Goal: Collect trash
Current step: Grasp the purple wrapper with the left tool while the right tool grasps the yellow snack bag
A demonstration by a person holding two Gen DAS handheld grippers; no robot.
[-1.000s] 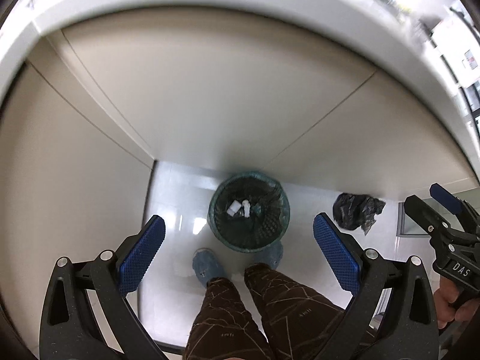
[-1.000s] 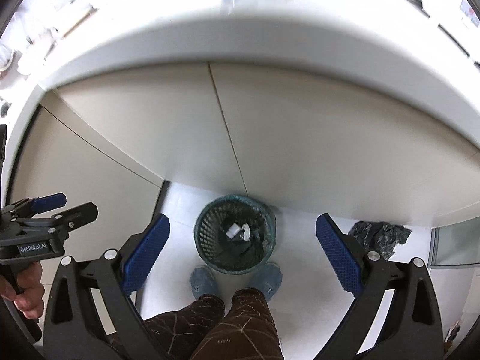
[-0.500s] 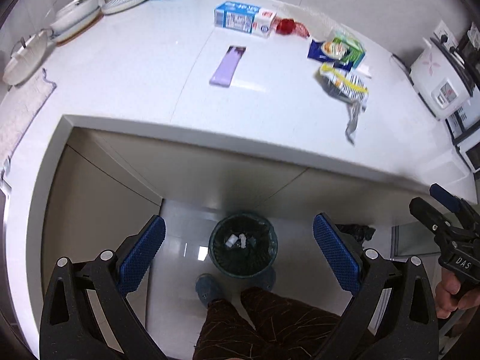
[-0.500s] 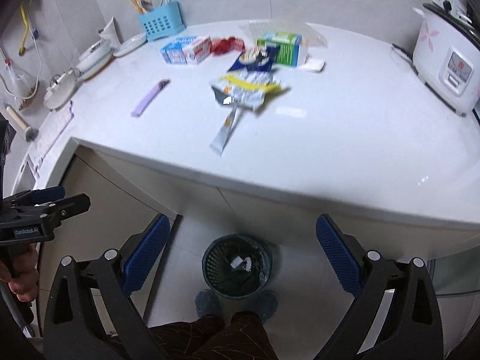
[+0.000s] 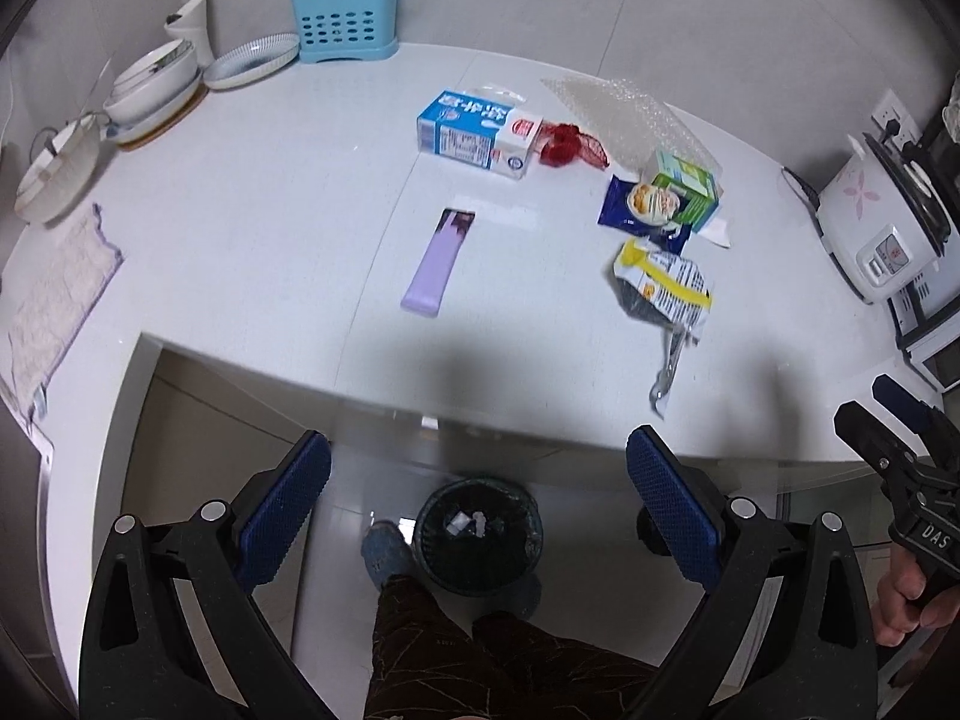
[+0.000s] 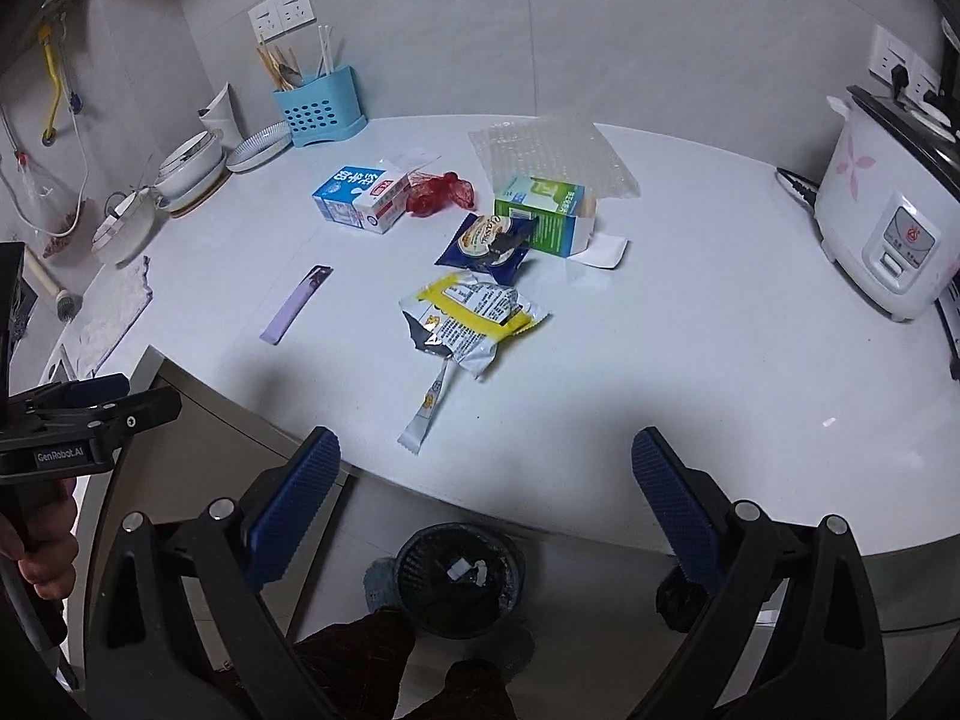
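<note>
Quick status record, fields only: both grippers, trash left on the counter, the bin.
left gripper: open, holds nothing
right gripper: open, holds nothing
trash on counter: blue milk carton, red wrapper, green box, bubble wrap, blue snack packet, yellow-and-silver bag, sachet, purple stick pack
bin: on the floor below the counter edge, white scraps inside

On the counter [image 6: 690,372], the sachet [image 6: 298,302] lies toward the left edge, the milk carton [image 6: 363,197] behind it. The torn wrapper [image 6: 471,324] sits near the front edge, the snack packet [image 6: 489,240] and box [image 6: 549,213] behind it. The rice cooker [image 6: 879,240] stands at the right edge. The bin [image 6: 459,579] stands on the floor below the front edge.
</note>
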